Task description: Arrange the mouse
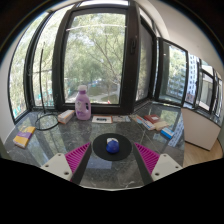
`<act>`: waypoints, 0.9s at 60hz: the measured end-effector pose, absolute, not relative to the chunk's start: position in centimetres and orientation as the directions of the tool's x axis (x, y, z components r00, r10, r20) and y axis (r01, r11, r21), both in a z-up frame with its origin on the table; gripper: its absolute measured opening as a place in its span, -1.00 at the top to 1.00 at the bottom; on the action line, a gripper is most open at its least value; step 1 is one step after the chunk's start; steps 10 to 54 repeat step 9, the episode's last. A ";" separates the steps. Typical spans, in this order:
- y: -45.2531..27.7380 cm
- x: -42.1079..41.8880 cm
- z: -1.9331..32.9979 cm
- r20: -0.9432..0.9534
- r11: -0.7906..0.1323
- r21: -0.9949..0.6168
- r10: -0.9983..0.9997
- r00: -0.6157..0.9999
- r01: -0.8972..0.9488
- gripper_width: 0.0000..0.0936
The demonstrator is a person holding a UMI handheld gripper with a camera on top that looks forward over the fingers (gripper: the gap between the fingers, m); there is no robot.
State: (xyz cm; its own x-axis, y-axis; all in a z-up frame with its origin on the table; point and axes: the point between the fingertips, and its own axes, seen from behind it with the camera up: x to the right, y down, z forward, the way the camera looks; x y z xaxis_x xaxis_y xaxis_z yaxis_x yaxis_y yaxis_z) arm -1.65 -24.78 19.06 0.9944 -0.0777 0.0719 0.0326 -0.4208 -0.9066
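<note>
The mouse (112,147), black with a blue patch on top, lies on the glass bench (60,140) between the magenta pads of the hand-held gripper (112,155), whose fingers stand spread with a gap at either side. Beyond it, near the windows (100,50), stand a purple bottle (83,102) and a few small boxes (66,116).

No text reads anywhere here. The purple bottle (83,101) well beyond the fingers carries a label, but its print is too small to make out. The box (102,119) ahead shows nothing legible either.
</note>
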 end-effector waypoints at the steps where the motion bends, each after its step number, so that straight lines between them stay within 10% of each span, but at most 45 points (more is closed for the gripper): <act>1: -25.0 -1.6 19.1 0.074 -0.421 -0.906 -0.077 0.994 0.035 -0.82; 54: -25.8 -1.6 19.6 0.081 -0.417 -0.908 -0.082 0.993 0.040 -0.81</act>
